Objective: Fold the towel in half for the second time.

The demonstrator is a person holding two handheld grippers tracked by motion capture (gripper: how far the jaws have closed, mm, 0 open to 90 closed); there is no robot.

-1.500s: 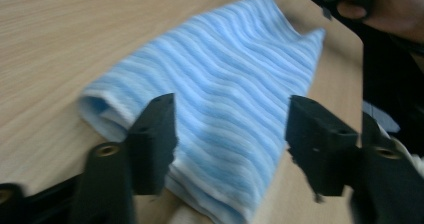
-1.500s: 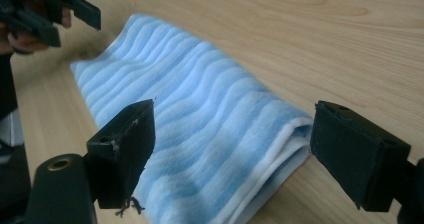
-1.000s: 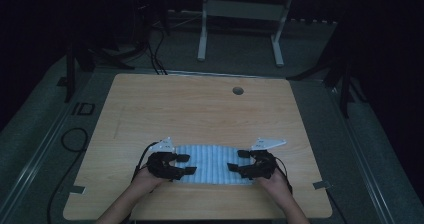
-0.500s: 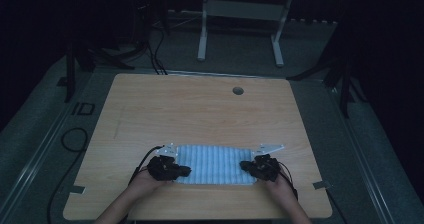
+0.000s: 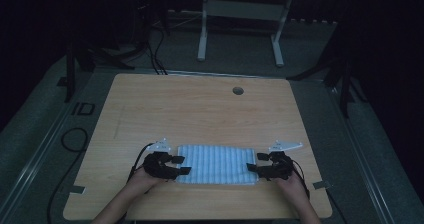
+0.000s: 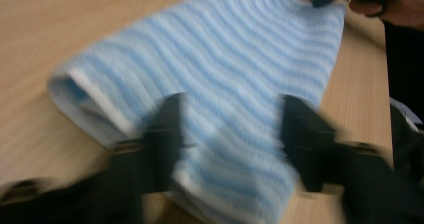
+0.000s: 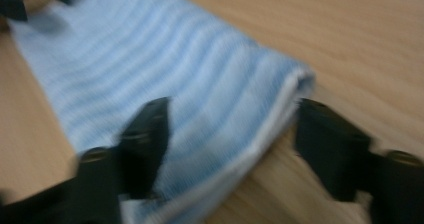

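Dim floor surrounds one wooden table. One blue-striped folded towel lies near its front edge, between two grippers: left gripper and right gripper. Both have just been opening, jaws apart over the towel's ends. Close views reveal folded layers.

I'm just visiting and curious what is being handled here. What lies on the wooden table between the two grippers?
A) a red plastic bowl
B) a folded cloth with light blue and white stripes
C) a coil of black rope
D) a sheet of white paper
B: the folded cloth lies flat on the table, its blue and white stripes plain between the jaws in both gripper views.
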